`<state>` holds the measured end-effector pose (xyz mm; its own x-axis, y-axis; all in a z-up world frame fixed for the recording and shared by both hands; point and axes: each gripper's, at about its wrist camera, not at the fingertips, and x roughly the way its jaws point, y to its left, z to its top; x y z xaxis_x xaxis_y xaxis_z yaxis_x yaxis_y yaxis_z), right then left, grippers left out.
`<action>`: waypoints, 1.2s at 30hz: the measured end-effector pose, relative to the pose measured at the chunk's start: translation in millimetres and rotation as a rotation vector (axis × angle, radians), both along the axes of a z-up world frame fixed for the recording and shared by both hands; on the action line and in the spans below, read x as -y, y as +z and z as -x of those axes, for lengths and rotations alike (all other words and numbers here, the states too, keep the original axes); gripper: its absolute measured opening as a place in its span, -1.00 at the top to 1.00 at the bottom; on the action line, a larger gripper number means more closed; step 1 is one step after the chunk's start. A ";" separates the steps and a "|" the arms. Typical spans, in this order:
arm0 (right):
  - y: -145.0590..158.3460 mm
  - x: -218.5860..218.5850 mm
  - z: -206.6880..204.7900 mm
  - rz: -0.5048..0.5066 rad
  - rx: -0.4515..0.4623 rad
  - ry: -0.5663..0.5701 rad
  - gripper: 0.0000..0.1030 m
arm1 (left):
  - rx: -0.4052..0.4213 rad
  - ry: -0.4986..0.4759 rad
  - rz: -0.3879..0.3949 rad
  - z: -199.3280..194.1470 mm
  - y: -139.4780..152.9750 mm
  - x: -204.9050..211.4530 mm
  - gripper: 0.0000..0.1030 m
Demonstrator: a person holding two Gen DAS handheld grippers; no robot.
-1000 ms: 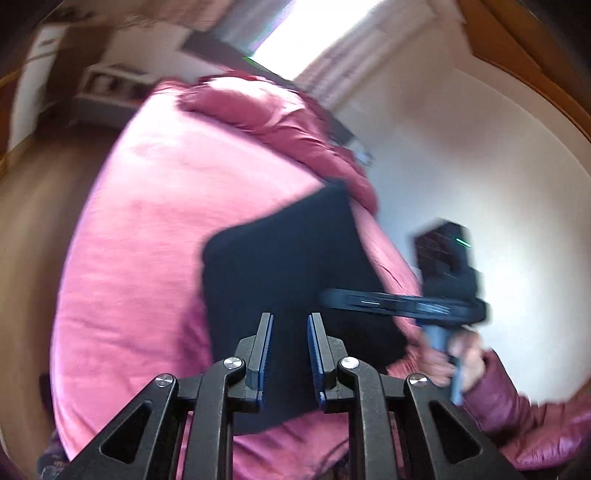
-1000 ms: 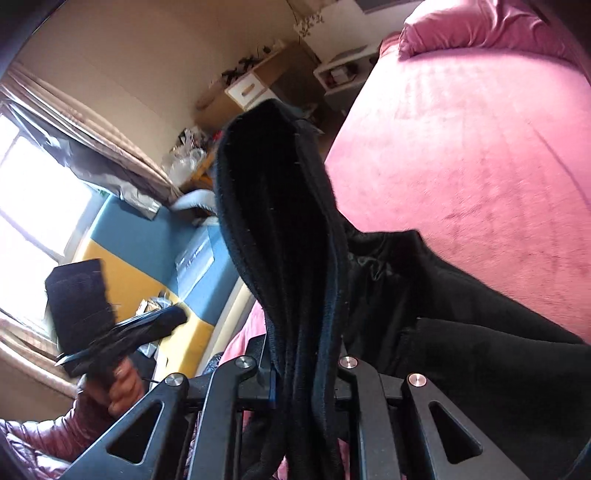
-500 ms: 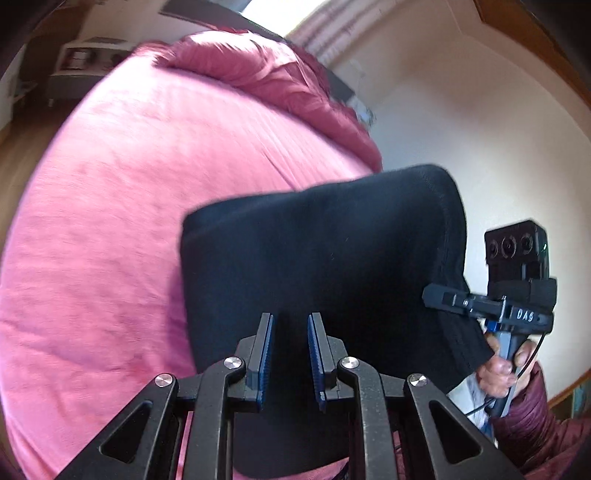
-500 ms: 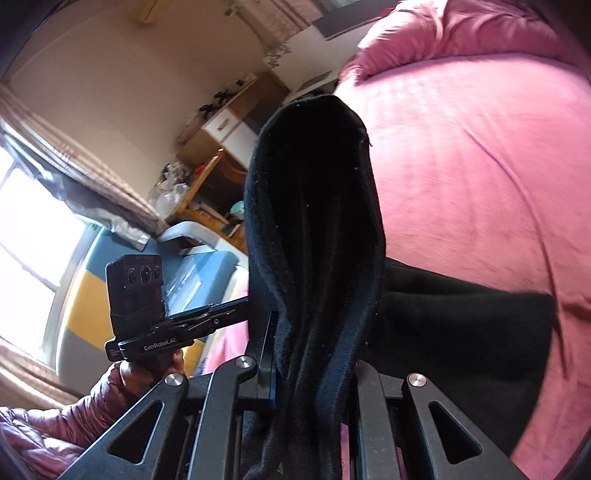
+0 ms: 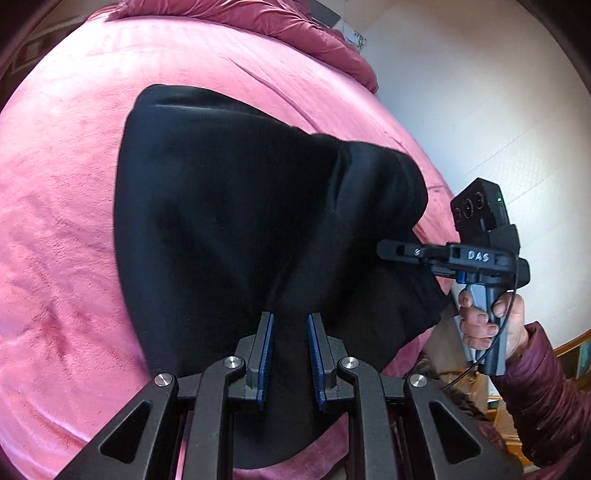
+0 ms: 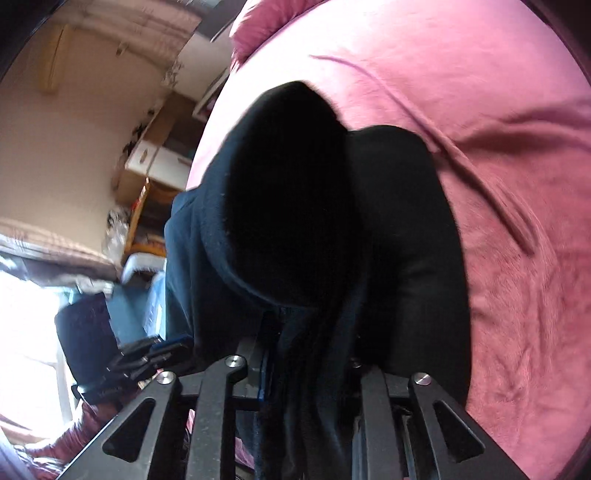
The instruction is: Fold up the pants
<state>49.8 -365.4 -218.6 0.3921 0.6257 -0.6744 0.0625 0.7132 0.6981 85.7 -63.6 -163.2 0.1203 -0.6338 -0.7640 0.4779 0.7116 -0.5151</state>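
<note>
Black pants (image 5: 229, 206) draped over pink bed (image 5: 62, 229), near its front edge; wide bare blanket beyond and to the left. Cream wall (image 5: 480, 96) at right, crumpled duvet (image 5: 295, 26) at far end. Long axis hard to tell under folds. Left gripper (image 5: 290, 354) fingers (image 5: 264, 354) narrow, pinching cloth. Right gripper (image 6: 306, 354) opening, fabric bunched between.

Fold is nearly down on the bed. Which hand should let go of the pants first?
Right, probably. The right gripper is opening its fingers around the bunched pants, low over the bed. The left gripper pinches a taut edge and can steady it.
</note>
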 end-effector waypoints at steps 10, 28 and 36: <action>29.2 12.0 25.9 0.114 0.049 -0.022 0.74 | 0.019 -0.008 0.017 -5.2 6.5 9.9 0.62; 68.6 31.7 75.3 0.065 0.079 -0.185 0.53 | 0.016 0.050 0.141 3.1 23.0 -28.4 0.52; 38.9 6.9 92.0 -0.073 -0.017 -0.251 0.53 | 0.058 0.143 0.121 -6.5 28.7 -65.3 0.52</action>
<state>-42.2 -372.4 -179.7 0.5307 0.5576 -0.6384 0.2432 0.6213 0.7448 92.1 1.8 -134.4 0.2575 -0.6942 -0.6721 0.4079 0.7087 -0.5757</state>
